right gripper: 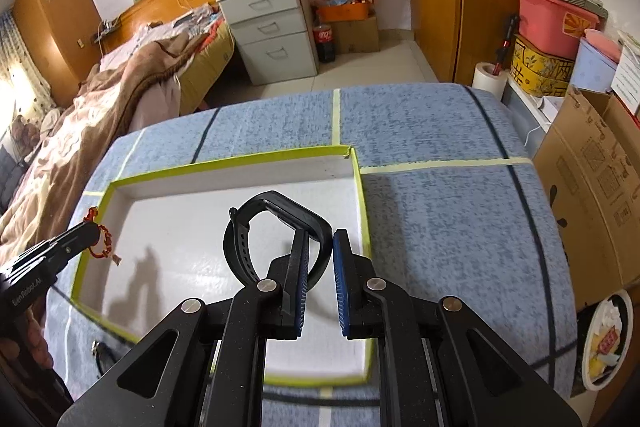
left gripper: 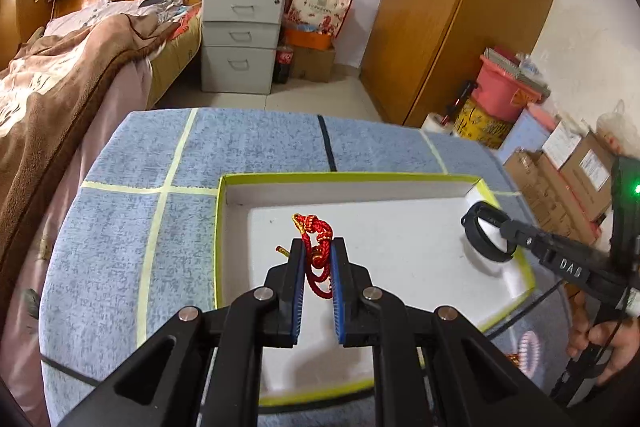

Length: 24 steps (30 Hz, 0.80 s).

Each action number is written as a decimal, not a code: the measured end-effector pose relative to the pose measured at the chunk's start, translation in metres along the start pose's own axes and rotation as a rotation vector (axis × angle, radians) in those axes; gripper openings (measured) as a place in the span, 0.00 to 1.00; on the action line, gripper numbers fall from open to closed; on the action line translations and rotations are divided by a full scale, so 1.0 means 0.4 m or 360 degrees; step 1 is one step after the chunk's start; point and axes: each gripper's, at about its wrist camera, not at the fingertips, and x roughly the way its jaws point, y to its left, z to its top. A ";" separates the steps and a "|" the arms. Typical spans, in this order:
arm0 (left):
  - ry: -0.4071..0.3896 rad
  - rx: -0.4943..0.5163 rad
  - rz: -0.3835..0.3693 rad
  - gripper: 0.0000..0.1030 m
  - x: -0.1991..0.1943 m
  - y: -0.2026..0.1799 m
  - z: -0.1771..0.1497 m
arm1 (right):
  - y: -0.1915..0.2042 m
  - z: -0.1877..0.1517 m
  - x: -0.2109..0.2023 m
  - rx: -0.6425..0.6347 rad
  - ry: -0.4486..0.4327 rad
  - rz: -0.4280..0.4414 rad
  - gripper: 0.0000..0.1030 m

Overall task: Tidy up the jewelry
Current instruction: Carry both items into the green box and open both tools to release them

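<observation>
Both pieces hang over the tray [left gripper: 352, 179], neither set down. The left gripper [left gripper: 316, 251] pinches the red cord [left gripper: 316, 247] above the tray's left part; the right gripper [right gripper: 320, 241] clamps the black band [right gripper: 256, 227] near its right rim. Another bracelet [left gripper: 528, 351] waits on the surface [left gripper: 120, 227] outside the tray.

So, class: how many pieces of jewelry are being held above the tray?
2: the red cord bracelet in the left claw; the black band in the right claw.
</observation>
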 end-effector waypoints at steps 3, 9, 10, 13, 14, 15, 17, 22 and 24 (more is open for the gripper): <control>0.0037 0.0001 0.0008 0.13 0.021 0.000 0.000 | 0.003 0.008 0.016 -0.0008 0.0017 -0.0010 0.12; 0.0085 -0.0020 0.0031 0.13 0.054 0.015 -0.006 | 0.007 0.018 0.041 -0.0018 0.0049 -0.0046 0.12; 0.0094 -0.0021 0.0040 0.13 0.059 0.015 -0.006 | 0.007 0.018 0.043 -0.0019 0.0052 -0.0048 0.13; 0.0112 -0.0022 0.0044 0.13 0.070 0.016 -0.009 | 0.010 0.020 0.053 -0.0022 0.0060 -0.0051 0.13; 0.0118 -0.0028 0.0041 0.13 0.073 0.016 -0.010 | 0.011 0.019 0.055 -0.0022 0.0063 -0.0049 0.13; 0.0123 -0.0034 0.0045 0.13 0.075 0.017 -0.011 | 0.013 0.020 0.058 -0.0021 0.0069 -0.0050 0.13; 0.0125 -0.0017 0.0078 0.13 0.079 0.016 -0.011 | 0.013 0.019 0.059 -0.0021 0.0071 -0.0049 0.13; 0.0154 -0.0048 0.0075 0.19 0.084 0.022 -0.014 | 0.012 0.020 0.063 -0.0023 0.0076 -0.0038 0.13; 0.0150 -0.0044 0.0085 0.24 0.083 0.020 -0.013 | 0.011 0.022 0.063 -0.0020 0.0072 -0.0034 0.13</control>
